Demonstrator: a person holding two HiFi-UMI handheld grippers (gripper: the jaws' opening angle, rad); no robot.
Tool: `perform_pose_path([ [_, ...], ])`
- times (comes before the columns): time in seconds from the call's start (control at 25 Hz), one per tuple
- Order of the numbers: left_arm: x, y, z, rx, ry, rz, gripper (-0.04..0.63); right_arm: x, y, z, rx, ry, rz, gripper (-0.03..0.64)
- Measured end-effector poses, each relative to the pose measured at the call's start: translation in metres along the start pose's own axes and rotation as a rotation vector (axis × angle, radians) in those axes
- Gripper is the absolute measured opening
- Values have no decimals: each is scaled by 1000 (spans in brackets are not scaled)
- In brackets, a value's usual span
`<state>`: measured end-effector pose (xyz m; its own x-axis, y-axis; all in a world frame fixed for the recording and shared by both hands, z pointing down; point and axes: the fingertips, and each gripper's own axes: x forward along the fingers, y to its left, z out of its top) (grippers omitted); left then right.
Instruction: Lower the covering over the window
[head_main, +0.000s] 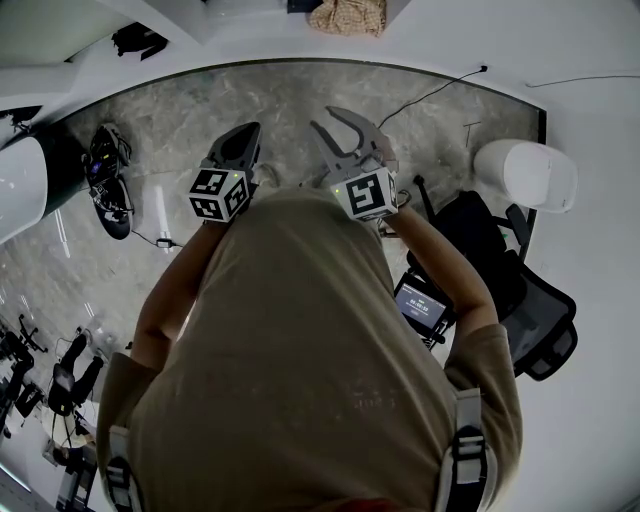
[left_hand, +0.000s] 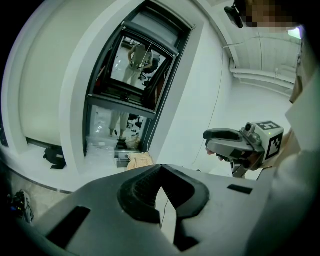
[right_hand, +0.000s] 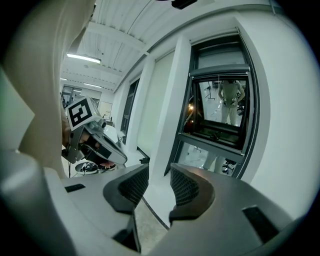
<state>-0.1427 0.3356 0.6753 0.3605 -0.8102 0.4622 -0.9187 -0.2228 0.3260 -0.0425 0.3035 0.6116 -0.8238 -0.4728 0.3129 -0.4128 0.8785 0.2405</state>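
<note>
A dark-framed window (left_hand: 134, 75) is set in the white wall ahead, and its glass mirrors the person. A pale band (right_hand: 219, 55) fills its top; I cannot tell whether that is the covering. My left gripper (left_hand: 160, 169) is shut with nothing between its pads, and it points at the wall below the window. The head view shows it (head_main: 243, 135) held out over the floor. My right gripper (right_hand: 160, 182) stands open and empty, aimed at the white pier left of the window (right_hand: 222, 110). It (head_main: 322, 116) is level with the left one, close beside it.
A beige cloth (left_hand: 139, 160) and a black object (left_hand: 54, 157) lie on the sill ledge. A black office chair (head_main: 515, 295) and a white rounded unit (head_main: 527, 175) stand at the right. A cable (head_main: 430, 95) runs over the stone floor (head_main: 180, 120). Dark gear (head_main: 108, 180) lies left.
</note>
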Motion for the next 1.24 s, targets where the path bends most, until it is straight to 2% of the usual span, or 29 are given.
perform_pose_path([
  [0.2, -1, 7, -1, -1, 9, -17, 16, 8, 3, -4, -25, 41, -13, 121],
  [0.44, 6, 5, -2, 10, 28, -35, 17, 6, -4, -10, -50, 74, -49, 70],
  [0.84, 13, -11, -4, 44, 59, -86, 17, -9, -9, -14, 7, 82, -103, 57],
  [1.04, 23, -27, -5, 64, 77, -118, 17, -19, -23, -17, 119, 83, -120, 57],
  [1.24, 33, -46, -4, 77, 80, -134, 17, -33, -38, -15, 162, 71, -128, 57],
])
